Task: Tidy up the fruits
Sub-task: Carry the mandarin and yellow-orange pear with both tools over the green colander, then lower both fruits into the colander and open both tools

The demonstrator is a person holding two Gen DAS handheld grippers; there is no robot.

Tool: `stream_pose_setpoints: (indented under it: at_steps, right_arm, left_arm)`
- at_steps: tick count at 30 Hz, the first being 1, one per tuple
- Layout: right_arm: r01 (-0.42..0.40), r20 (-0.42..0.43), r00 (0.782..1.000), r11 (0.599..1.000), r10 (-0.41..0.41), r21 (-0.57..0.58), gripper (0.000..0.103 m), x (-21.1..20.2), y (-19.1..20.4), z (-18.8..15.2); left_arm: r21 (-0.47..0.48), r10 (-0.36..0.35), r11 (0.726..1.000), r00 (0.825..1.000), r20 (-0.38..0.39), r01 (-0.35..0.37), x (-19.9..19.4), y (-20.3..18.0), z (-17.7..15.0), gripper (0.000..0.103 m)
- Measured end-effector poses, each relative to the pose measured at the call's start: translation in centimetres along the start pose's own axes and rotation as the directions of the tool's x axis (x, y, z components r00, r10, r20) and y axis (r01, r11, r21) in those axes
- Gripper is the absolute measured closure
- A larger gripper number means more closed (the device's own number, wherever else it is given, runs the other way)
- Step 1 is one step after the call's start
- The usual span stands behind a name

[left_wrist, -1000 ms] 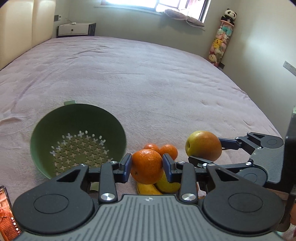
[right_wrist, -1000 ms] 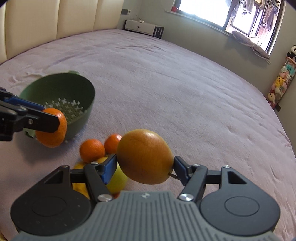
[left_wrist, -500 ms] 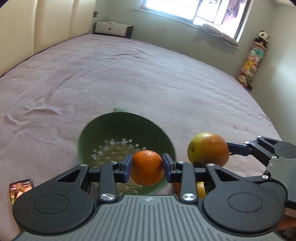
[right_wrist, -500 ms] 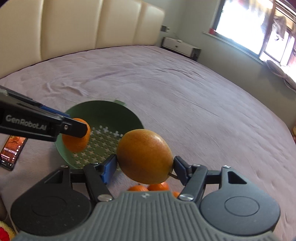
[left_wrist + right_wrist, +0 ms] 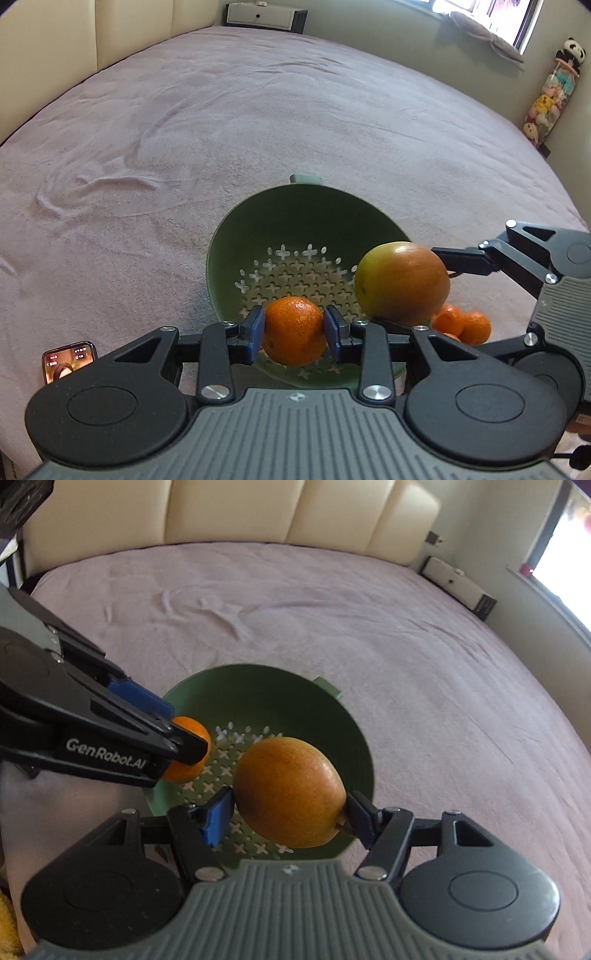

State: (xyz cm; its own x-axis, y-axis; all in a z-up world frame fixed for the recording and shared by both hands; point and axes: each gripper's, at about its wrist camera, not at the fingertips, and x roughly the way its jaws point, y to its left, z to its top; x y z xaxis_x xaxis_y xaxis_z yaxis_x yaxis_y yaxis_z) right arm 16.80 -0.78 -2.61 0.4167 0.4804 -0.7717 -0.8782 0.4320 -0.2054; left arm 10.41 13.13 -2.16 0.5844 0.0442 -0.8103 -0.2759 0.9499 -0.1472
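L tool (image 5: 293, 329) is clamped on an orange (image 5: 294, 331), R tool (image 5: 289, 813) on a pear (image 5: 290, 792), both over the green colander (image 5: 258, 221) on the bed (image 5: 184, 129). Step: drop-off. Next, I'd say: lower, open each tool w/o the fruits colliding. Beyond, spare oranges (image 5: 461, 323) are partly hidden by pear; colander's near rim cut off by tools.

The green colander (image 5: 306, 218) sits open-topped on the bedspread (image 5: 258, 110), its perforated bottom bare. Above it, the left gripper (image 5: 294, 330) with its orange (image 5: 294, 329) and the right gripper (image 5: 290, 812) with its large yellow-orange fruit (image 5: 290, 797) crowd the near side. 2 oranges (image 5: 461, 323) lie right of the colander, a phone (image 5: 68, 360) well left. Beyond the colander the bedspread is free.
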Motion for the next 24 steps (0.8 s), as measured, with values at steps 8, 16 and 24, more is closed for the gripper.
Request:
stream_pose_setpoints:
  at_steps: [8, 16, 24]
  right_arm:
    - [-0.112, -0.066, 0.992, 0.993, 0.109, -0.034, 0.039, 2.7, -0.8, -0.1]
    - [-0.18, -0.143, 0.975, 0.981, 0.169, -0.072, 0.039, 4.8, -1.0, -0.3]
    - [-0.229, -0.218, 0.954, 0.969, 0.203, -0.097, 0.039, 6.4, -0.9, -0.4]
  left_arm:
    - [0.039, 0.013, 0.999, 0.999, -0.051, -0.011, 1.8, -0.8, -0.4, 0.065]
    - [0.054, 0.021, 0.998, 0.992, -0.123, -0.014, 3.8, -1.0, -0.6, 0.065]
    - [0.039, 0.004, 0.999, 0.981, -0.192, 0.003, 5.0, -0.9, -0.8, 0.077]
